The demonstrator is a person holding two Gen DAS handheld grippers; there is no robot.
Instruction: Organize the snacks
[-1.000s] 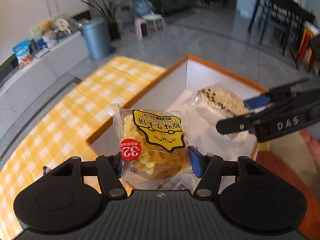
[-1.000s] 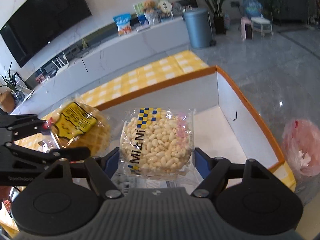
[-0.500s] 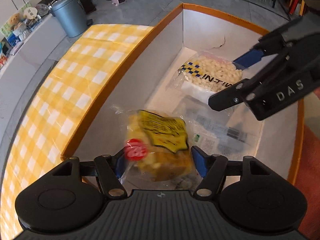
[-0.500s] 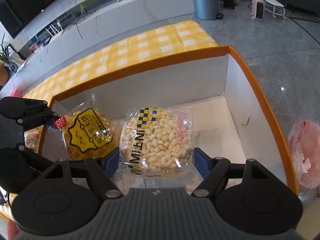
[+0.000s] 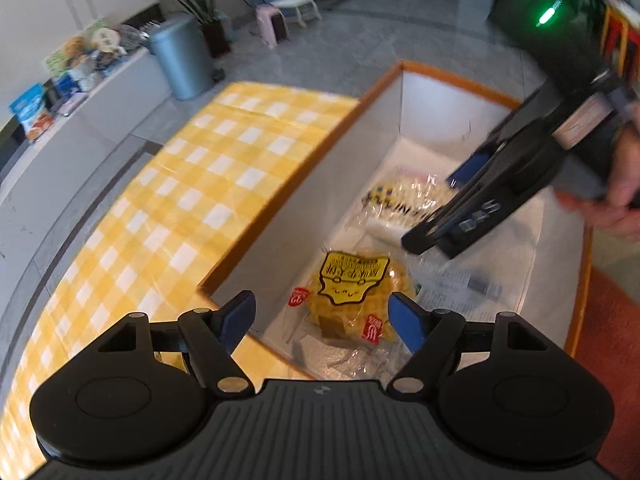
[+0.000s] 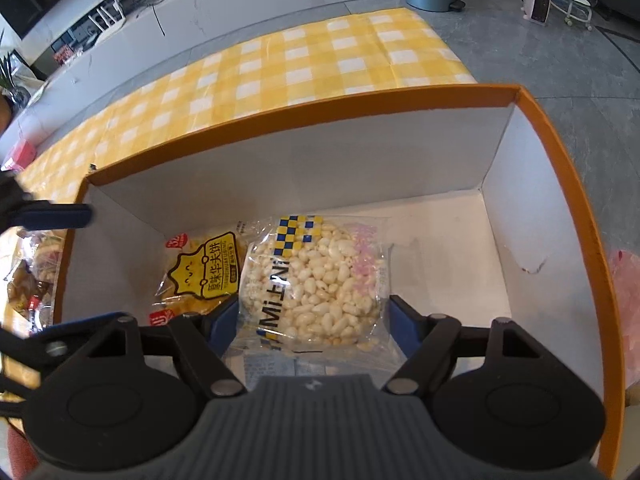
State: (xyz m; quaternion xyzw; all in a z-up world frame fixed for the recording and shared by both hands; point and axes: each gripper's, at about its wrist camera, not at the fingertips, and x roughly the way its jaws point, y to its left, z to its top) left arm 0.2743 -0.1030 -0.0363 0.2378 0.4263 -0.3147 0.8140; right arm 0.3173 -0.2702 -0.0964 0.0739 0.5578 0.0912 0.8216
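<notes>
A yellow waffle snack pack (image 5: 352, 292) lies on the floor of the white box with an orange rim (image 5: 452, 80), near its left end. My left gripper (image 5: 322, 316) hovers above the pack; its jaws are opening and the blue pads stand clear of the wrapper. My right gripper (image 6: 308, 320) is shut on a clear pack of puffed rice (image 6: 316, 284), low inside the box (image 6: 304, 110) and just right of the yellow pack (image 6: 204, 272). From the left wrist view the right gripper (image 5: 424, 240) reaches in from the right and covers part of the rice pack (image 5: 400, 200).
The box stands beside a yellow checked tablecloth (image 5: 180, 184). A printed paper sheet (image 5: 460, 280) lies on the box floor. Several more snack packs (image 6: 32, 276) sit outside the box's left wall. A pink bag (image 6: 628, 300) lies beyond its right wall. A hand (image 5: 616, 200) holds the right gripper.
The left jaws spread and let go of the yellow pack, which dropped to the box floor. The right gripper carried the rice pack down into the box, beside it.
</notes>
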